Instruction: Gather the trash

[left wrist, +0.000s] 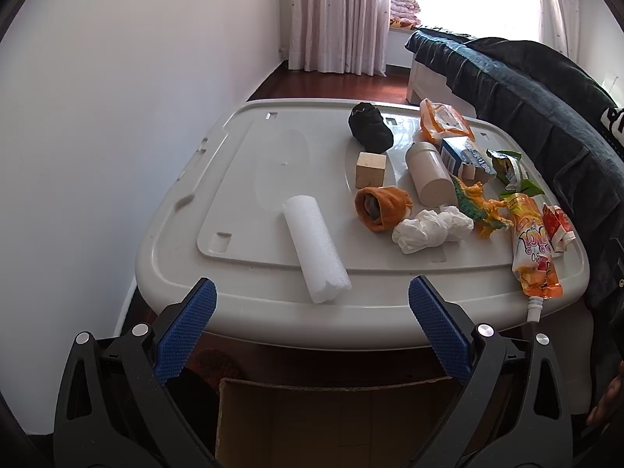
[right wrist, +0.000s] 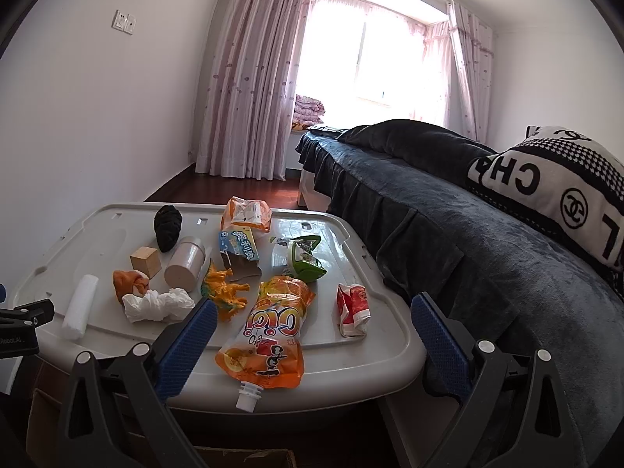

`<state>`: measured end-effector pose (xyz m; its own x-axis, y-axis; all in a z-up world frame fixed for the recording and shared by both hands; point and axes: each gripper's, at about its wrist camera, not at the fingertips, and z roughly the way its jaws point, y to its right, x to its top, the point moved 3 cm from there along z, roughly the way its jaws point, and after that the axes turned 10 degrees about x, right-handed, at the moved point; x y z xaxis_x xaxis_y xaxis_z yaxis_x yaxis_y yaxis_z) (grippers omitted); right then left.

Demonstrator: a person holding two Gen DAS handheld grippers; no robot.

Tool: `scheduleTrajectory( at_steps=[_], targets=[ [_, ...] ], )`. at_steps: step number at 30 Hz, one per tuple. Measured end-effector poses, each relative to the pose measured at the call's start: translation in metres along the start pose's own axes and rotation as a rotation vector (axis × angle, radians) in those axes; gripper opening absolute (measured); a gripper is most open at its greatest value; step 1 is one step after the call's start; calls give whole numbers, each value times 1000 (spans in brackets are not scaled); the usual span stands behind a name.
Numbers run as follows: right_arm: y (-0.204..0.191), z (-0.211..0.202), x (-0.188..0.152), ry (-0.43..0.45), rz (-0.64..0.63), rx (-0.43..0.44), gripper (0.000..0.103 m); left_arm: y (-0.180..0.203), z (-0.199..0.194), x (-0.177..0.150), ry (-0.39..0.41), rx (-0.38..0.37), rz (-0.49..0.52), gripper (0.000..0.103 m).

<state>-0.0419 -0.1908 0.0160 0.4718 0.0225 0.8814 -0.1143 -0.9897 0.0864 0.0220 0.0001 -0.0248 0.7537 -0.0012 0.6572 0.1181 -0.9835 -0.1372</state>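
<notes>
- Bedroom surroundings are seen: white walls, pink curtains point(right wrist: 249, 78) before a bright window, and a bed point(right wrist: 448, 241) draped in a dark blue cover just beside the right edge of the worktop.
- A grey plastic bin lid serves as the worktop point(left wrist: 249, 179), and a mix of trash and other things is spread across its right half.
- An orange drink pouch point(right wrist: 269, 331) with a white spout is laid flat at the near right of the worktop, its spout reaching past the near edge.
- A crumpled red and white wrapper point(right wrist: 353, 310) is set just to the right of the pouch, near the right edge.
- A wad of white tissue point(left wrist: 431, 230) is found near the middle, touching an orange cloth ball point(left wrist: 380, 208).
- A white foam cylinder point(left wrist: 316, 249) is laid towards the near edge, left of the tissue.
- A green torn packet point(right wrist: 306, 259), an orange snack bag point(right wrist: 245, 212) and a blue and white carton point(right wrist: 238, 251) are grouped towards the far right corner.
- A wooden block point(left wrist: 370, 169), a beige jar point(left wrist: 429, 175) on its side, a black cloth bundle point(left wrist: 370, 126) and a toy dinosaur point(right wrist: 226, 288) are also seen there.
- The left gripper point(left wrist: 312, 327) is held wide open off the near edge, with nothing gripped or touched.
- The right gripper point(right wrist: 312, 347) is likewise spread wide above the near right corner; the pouch is seen between its fingers, though no contact can be made out.
- A cardboard box point(left wrist: 335, 421) is seen below the near edge.
</notes>
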Motion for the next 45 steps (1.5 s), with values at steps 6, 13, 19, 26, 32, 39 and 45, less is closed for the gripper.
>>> scheduleTrajectory(
  at_steps=[6, 13, 19, 26, 32, 39, 45],
  targets=[
    [0, 0, 0, 0, 1, 0, 98, 0, 0, 0, 2, 0, 1, 96],
    [0, 1, 0, 0, 1, 1, 98, 0, 0, 0, 2, 1, 2, 96],
    [-2, -3, 0, 1, 0, -1, 98, 0, 0, 0, 5, 4, 4, 96],
    [-1, 0, 1, 0, -1, 0, 98, -2, 0, 1, 4, 0, 5, 96],
    [-1, -1, 0, -2, 0, 1, 98, -2, 0, 0, 8, 2, 4, 96],
    [-1, 0, 0, -1, 0, 1, 98, -1, -1, 0, 9, 5, 6, 96],
    [-1, 0, 0, 0, 0, 1, 98, -1, -1, 0, 9, 3, 7, 96]
  ],
)
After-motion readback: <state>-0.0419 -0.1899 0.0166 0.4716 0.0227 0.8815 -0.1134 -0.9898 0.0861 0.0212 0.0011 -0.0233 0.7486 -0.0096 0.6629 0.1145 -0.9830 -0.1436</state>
